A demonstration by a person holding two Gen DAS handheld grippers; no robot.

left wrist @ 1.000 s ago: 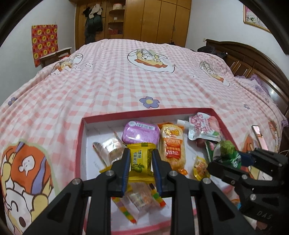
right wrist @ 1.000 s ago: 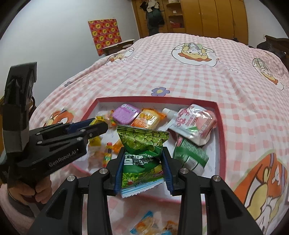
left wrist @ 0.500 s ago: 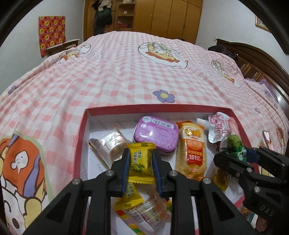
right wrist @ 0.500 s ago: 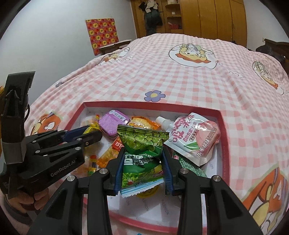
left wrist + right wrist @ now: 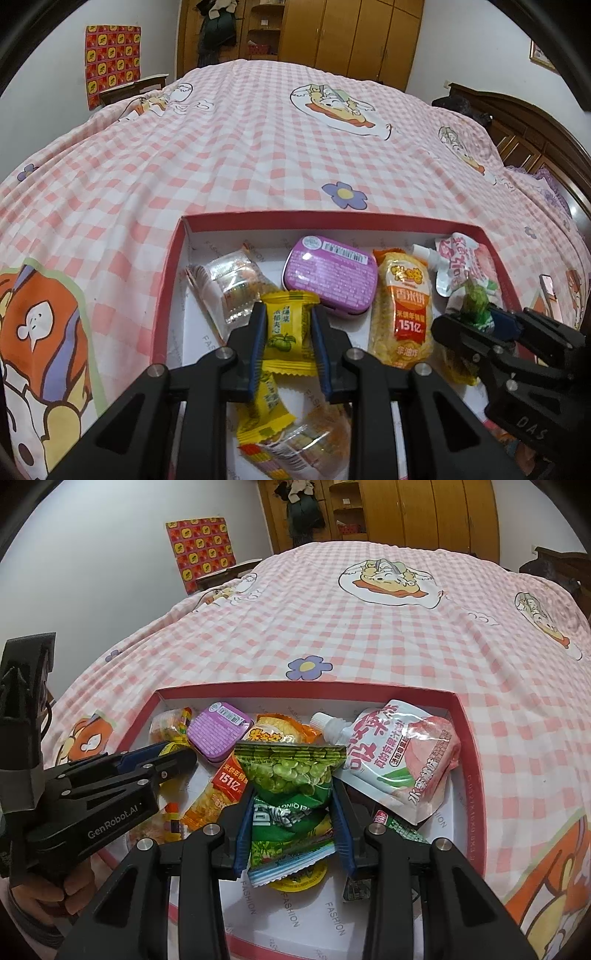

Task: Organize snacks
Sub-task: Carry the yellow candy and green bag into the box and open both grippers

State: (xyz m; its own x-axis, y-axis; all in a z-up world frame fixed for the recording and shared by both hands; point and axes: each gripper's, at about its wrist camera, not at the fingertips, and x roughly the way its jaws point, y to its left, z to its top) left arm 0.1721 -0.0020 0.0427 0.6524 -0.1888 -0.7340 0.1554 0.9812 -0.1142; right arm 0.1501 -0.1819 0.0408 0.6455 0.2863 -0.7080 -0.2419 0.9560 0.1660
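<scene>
A red-walled box with a white floor lies on the bed and holds several snacks. My left gripper is shut on a small yellow candy packet, held just above the box's left half. My right gripper is shut on a green pea snack bag, held over the box's middle. In the left wrist view the right gripper shows at the right with the green bag. Seen from the right wrist, the left gripper enters from the left.
Inside lie a purple tin, an orange rice-cracker pack, a pink drink pouch, clear-wrapped sweets and another yellow candy. The pink checked bedspread surrounds the box. A dark headboard stands right.
Both grippers have sunk and moved forward over the box, which now looks larger and nearer. Each keeps its hold on its packet.
</scene>
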